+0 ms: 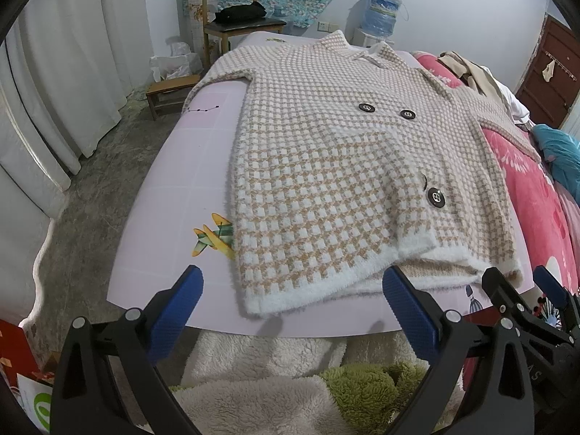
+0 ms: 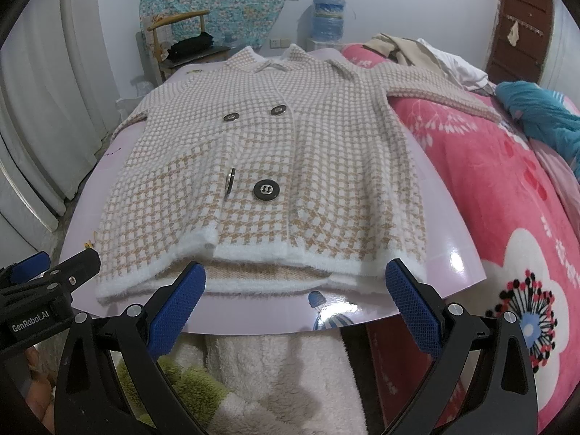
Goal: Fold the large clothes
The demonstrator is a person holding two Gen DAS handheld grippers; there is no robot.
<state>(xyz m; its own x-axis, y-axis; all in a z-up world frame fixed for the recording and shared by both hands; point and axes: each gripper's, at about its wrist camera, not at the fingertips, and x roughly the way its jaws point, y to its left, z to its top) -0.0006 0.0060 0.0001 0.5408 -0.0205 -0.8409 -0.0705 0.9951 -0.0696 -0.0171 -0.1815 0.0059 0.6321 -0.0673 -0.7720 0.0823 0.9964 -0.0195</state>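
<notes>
Left gripper point(image 1: 291, 311) was spread wide, holding nothing, blue pads point(image 1: 173, 313) just short of the coat point(image 1: 326, 166) hem. Right gripper point(image 2: 295, 299) was equally wide and empty, beside the left one, also at the hem. Neither touched fabric.

Coat lay flat, front up, on a pink board point(image 1: 170, 181) over the bed, hem nearest the grippers, collar far. Tan-and-white check, white fuzzy hem band. One front panel was lifted at the hem, showing an inner layer; what lay under it could not be made out. Four dark buttons point(image 2: 266, 191); one stood edge-on, face unreadable. One sleeve ran off the board onto a pink blanket point(image 2: 489, 181), its cuff cut off; the other sleeve dropped over the board's far left edge, mostly hidden.

Bare board strip ran along the coat's left side, with a plane sticker point(image 1: 214, 239) partly under the coat. Little margin between hem and board's near edge. Below that edge, white fleece point(image 2: 282, 373) and something green, fuzzy.

"GenRobot.AI" read on the left gripper body in the right wrist view; letters "AS" on the right gripper in the left view, the rest cut off.

Far back: chair point(image 1: 235, 25) with a dark bundle, water jug point(image 1: 380, 11), brown door point(image 2: 522, 25).
</notes>
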